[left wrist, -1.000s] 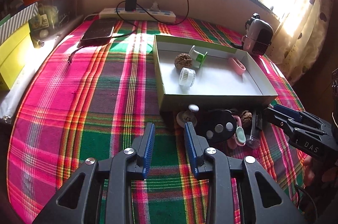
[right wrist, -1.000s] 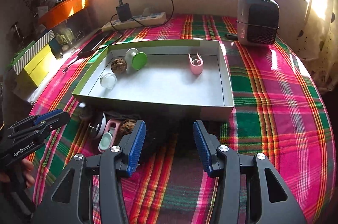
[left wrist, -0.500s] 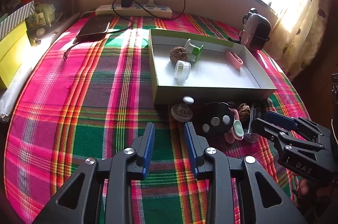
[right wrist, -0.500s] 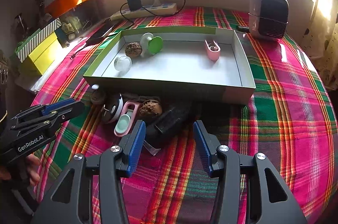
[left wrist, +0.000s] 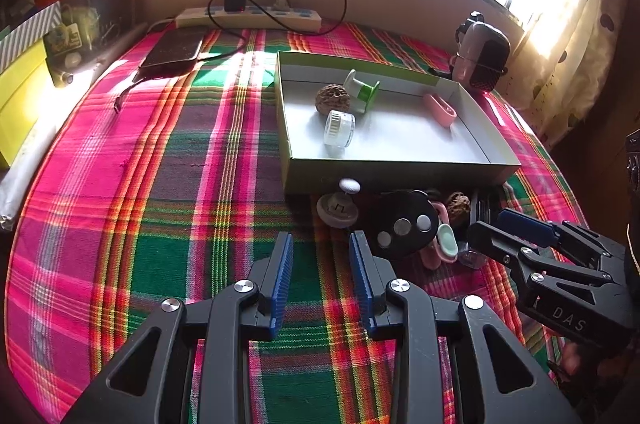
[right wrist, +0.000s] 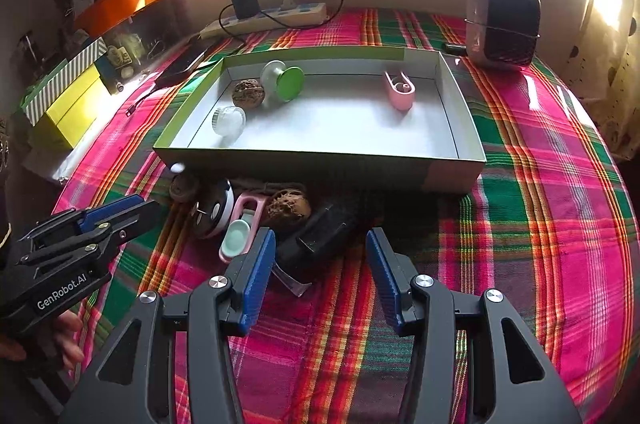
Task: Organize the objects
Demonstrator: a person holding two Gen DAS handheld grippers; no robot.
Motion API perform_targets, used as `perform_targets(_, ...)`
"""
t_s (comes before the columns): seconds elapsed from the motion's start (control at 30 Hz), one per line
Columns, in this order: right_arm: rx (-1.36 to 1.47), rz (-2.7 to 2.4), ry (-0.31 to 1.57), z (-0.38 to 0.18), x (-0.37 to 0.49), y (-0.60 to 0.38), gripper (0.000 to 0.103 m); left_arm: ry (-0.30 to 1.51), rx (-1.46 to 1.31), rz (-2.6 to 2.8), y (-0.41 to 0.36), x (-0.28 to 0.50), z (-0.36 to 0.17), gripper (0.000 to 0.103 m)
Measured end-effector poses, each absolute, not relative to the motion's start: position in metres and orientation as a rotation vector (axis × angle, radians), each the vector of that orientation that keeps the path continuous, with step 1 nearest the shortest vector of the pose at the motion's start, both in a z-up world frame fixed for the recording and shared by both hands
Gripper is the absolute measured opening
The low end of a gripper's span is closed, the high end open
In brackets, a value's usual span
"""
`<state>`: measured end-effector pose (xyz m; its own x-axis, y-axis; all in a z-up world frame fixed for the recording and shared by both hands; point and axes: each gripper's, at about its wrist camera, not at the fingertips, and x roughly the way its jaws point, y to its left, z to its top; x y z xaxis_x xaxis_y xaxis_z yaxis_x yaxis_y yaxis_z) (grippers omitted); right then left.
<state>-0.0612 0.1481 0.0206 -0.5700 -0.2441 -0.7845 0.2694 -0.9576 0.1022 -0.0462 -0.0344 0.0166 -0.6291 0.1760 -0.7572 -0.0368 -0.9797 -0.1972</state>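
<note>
Plaid cloth [left wrist: 168,160] fills the left wrist view, with the left gripper [left wrist: 322,244] hanging over it, its blue pads spread and nothing between them. Ahead lies the shallow box [left wrist: 400,170], holding a walnut [left wrist: 332,98], a green-and-white spool [left wrist: 362,90], a clear ribbed cap [left wrist: 339,128] and a pink clip [left wrist: 440,109]. Just outside the near wall sits a cluster: a grey knob [left wrist: 338,210], a black disc with three round studs [left wrist: 402,224], a second walnut [left wrist: 458,204] and a pale green oval piece [left wrist: 447,238]. Compared with a second ago the box and cluster appear slightly farther off and lower in this view, and the right gripper [left wrist: 504,230] now reaches in from the right edge to just beside the cluster (earlier it sat farther to the side).

From the right wrist view, the right gripper [right wrist: 320,248] has its pads parted, empty, over the cloth. A black block [right wrist: 324,238] lies just ahead of the pads, next to the second walnut [right wrist: 288,206]. A second ago this block was almost hidden in shadow under the box wall; now the cluster is in plain sight, well clear of the box [right wrist: 320,166]. The left gripper [right wrist: 120,210] shows at the left edge with a hand [right wrist: 60,342] below it, its jaws only slightly parted. Behind the box stand a small heater [right wrist: 504,20] and a power strip [right wrist: 272,16].
</note>
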Motion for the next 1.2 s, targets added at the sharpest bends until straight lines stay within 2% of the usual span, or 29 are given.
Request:
perform_targets(0.53,1.329,-2.517,-0.013,0.017,-0.061,0.147,0.049,-0.244,-1.297,2.712,-0.032,-0.045,0.015,0.027)
perform_targets(0.67,1.334,-2.519,0.022,0.016,-0.062,0.142,0.049,-0.239,-1.3,2.708,-0.031,-0.046,0.014,0.027)
perform_targets(0.7,1.337,-2.518,0.025,0.016,-0.062,0.141,0.05,-0.239,-1.302,2.707,-0.031,-0.046,0.014,0.027)
perform_targets(0.8,1.347,-2.557,0.085,0.015,-0.063,0.14,0.061,-0.238,-1.308,2.705,-0.03,-0.047,0.013,0.027)
perform_targets(1.2,1.401,-2.628,0.085,0.008,-0.067,0.167,0.061,-0.23,-1.316,2.699,-0.029,-0.056,0.011,0.028)
